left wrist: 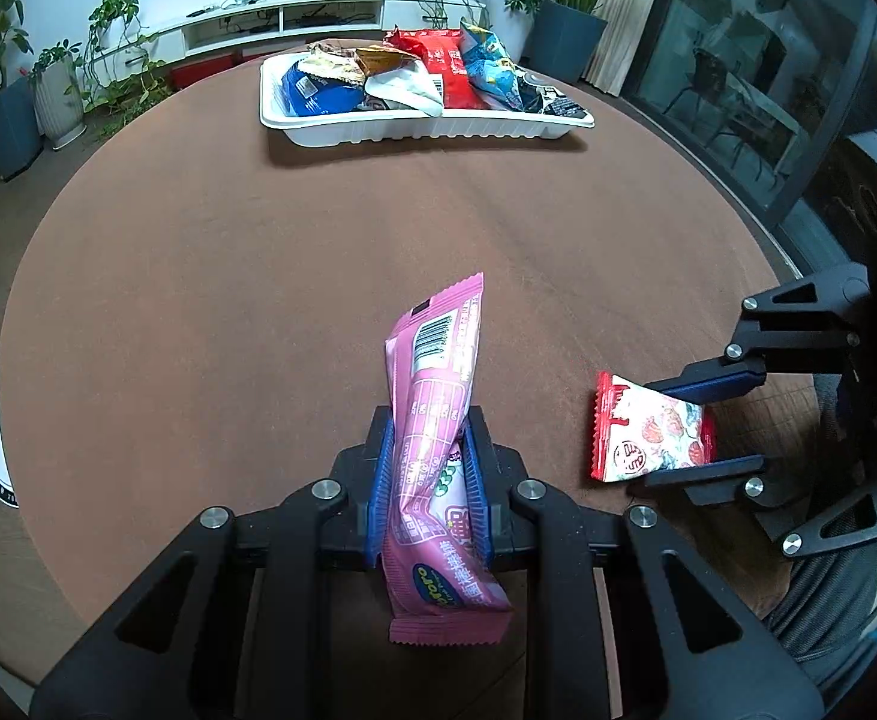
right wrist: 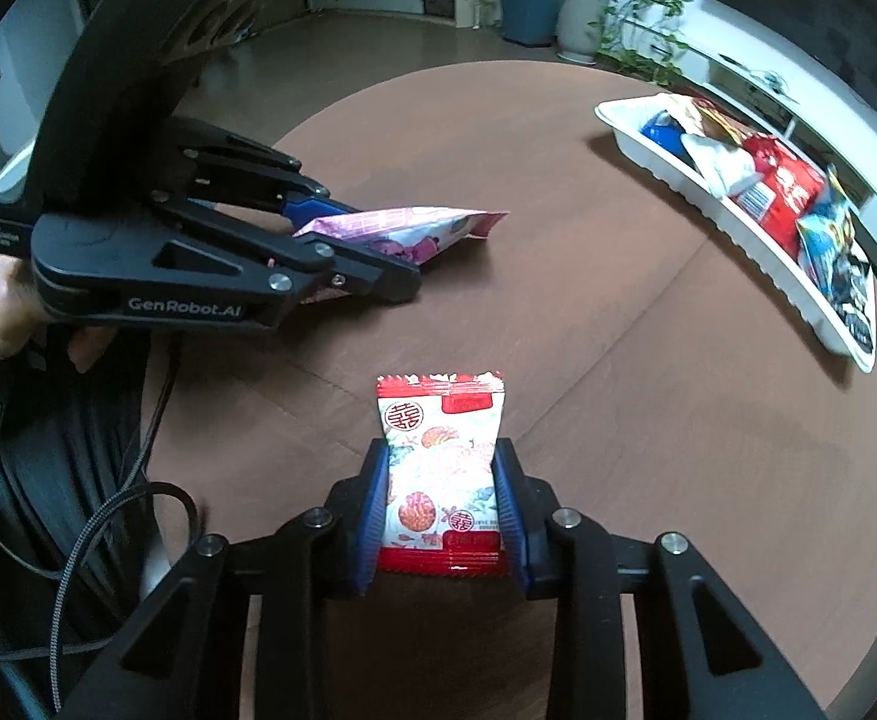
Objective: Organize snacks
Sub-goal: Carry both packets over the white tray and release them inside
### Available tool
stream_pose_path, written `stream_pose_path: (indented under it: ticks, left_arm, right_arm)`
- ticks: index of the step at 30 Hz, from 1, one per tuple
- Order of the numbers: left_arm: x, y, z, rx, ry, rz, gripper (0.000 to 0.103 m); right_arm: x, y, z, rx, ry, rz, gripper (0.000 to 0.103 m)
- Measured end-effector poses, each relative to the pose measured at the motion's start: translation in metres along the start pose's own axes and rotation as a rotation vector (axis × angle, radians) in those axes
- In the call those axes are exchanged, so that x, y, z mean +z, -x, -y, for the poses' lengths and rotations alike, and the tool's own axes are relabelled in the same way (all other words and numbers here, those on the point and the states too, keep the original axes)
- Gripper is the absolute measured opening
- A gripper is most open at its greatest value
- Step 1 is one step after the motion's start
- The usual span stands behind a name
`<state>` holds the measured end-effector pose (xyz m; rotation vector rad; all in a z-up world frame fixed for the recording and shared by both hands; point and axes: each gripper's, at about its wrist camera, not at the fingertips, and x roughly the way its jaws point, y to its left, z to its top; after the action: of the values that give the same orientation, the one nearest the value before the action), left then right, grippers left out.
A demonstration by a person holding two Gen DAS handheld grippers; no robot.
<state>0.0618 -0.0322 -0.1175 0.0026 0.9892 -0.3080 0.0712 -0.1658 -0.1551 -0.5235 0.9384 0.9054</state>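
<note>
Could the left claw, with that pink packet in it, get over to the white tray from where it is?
Probably yes. Between the left claw, shut on the pink packet, and the tray lies only bare table. The right claw with its red-and-white packet sits off to the side.

A: What's the pink snack packet [left wrist: 438, 450] doing?

B: It's standing nearly upright, long and crimped at both ends, barcode side showing near its top, and it's being squeezed at its middle so it's creasing there.

A: And the small one?

B: The red-and-white candy packet [right wrist: 441, 474] is sitting flat-faced, printed with flowers and round red emblems, its red serrated ends pointing away and back.

A: The rest?

B: They're lying piled in the white tray [left wrist: 414, 129] across the bench [left wrist: 228, 276]: blue, white, red and light blue bags, overlapping.
</note>
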Motion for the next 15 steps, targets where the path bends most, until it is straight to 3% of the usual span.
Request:
stream_pose_path:
  ticks: [8,15]
  left_arm:
    - [0.002,0.004,-0.001,-0.006,0.010,0.020,0.020]
    - [0.026,0.016,-0.009,-0.028,0.030,0.065,0.020]
  right_arm:
    - [-0.017,0.021,0.020,-0.002,-0.188,0.082,0.035]
    - [-0.023,0.046,0.058,-0.032,-0.374,0.178,0.035]
